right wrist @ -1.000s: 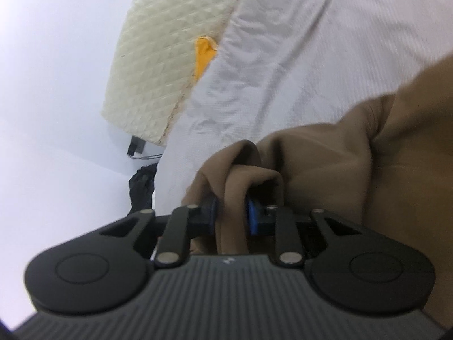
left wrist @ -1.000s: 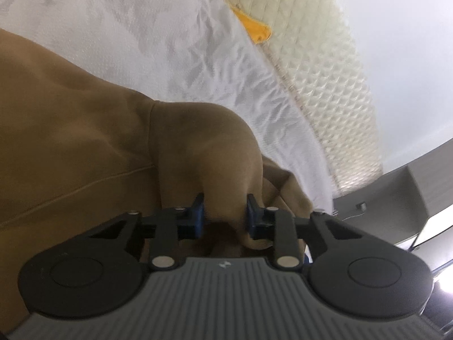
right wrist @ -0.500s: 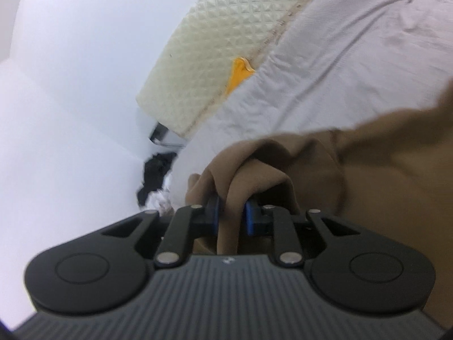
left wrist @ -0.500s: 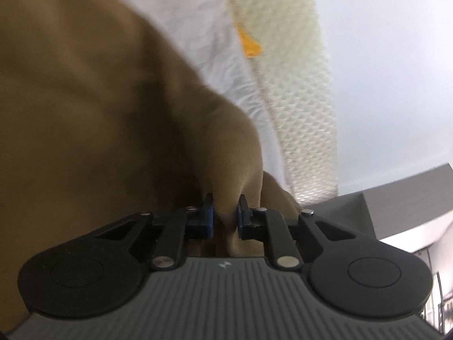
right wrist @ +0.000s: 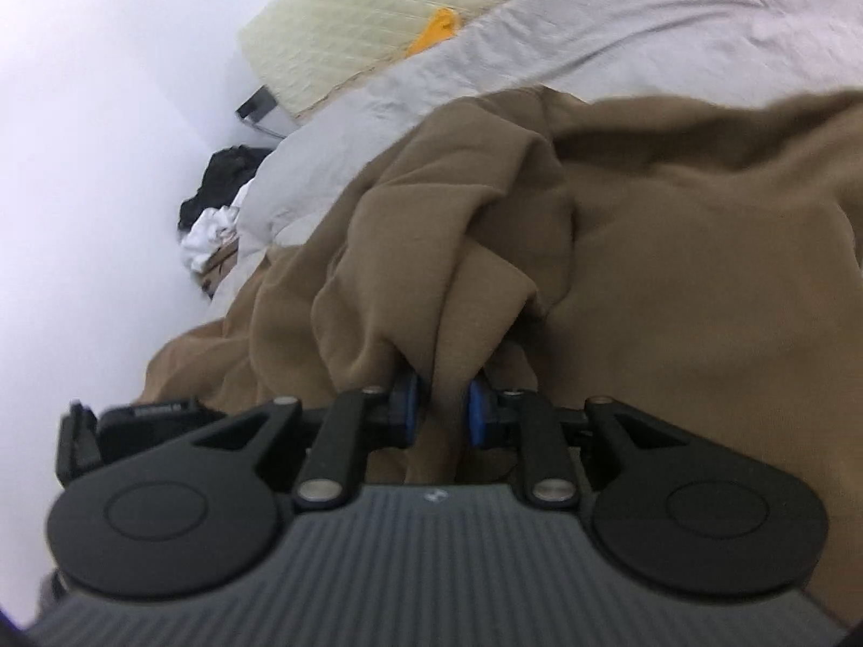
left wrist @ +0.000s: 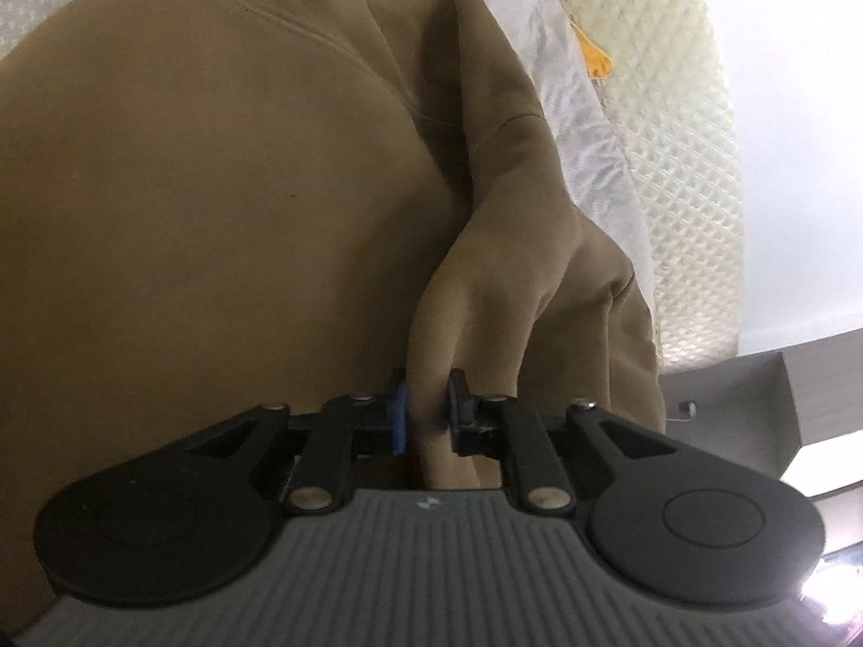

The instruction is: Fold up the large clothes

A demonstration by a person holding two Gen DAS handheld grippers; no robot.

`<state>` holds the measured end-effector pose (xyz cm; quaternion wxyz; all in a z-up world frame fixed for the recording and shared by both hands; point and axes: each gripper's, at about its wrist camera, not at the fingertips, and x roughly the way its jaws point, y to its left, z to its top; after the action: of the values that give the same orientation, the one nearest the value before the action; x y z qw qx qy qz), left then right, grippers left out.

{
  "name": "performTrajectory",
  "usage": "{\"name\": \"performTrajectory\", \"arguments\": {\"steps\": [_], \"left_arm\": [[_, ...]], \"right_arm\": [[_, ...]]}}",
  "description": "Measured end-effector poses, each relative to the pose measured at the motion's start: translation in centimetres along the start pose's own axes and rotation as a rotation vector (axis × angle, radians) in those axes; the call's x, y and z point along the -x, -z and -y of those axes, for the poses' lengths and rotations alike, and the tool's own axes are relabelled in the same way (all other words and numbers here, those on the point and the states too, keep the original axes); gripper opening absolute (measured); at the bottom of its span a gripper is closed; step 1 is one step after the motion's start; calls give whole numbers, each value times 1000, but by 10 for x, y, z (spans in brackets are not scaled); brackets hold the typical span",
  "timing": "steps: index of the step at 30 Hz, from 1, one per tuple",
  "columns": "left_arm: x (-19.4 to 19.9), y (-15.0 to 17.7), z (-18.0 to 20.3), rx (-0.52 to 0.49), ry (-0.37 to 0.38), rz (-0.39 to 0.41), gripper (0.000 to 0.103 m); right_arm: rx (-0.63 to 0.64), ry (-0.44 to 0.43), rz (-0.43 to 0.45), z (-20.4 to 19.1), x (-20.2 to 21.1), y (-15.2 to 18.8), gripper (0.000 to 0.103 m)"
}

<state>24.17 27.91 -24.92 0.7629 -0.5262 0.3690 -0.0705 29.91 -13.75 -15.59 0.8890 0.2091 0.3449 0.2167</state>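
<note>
Both jaws pinch bunched folds of the brown garment (left wrist: 226, 205) between them.

Plain tan garment (left wrist: 226, 205), white sheet (right wrist: 620, 48), quilted cream mattress (left wrist: 685, 124)

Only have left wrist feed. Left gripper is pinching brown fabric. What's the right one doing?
Observer: The right gripper is also shut on the brown garment, with a bunched fold of it between the blue pads.
Operator: Anything on that side I can't see?
Observer: Yes, a dark and white pile of clothes lies off the bed's edge, against the white wall.
Operator: Garment flat over there?
Observer: No, near the right gripper it is rumpled into several thick folds, lying on the white sheet.
</note>
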Motion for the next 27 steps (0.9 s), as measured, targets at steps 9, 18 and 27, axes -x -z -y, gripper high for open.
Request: {"name": "performTrajectory", "arguments": {"steps": [9, 18, 27], "left_arm": [[7, 24, -15, 61, -6, 21, 68], [-4, 43, -1, -26, -54, 47, 70], [-12, 48, 11, -99, -152, 65, 32]], "right_arm": [[-76, -155, 70, 10, 6, 5, 24], [223, -239, 81, -55, -5, 22, 10], [-23, -328, 81, -10, 13, 2, 15]]}}
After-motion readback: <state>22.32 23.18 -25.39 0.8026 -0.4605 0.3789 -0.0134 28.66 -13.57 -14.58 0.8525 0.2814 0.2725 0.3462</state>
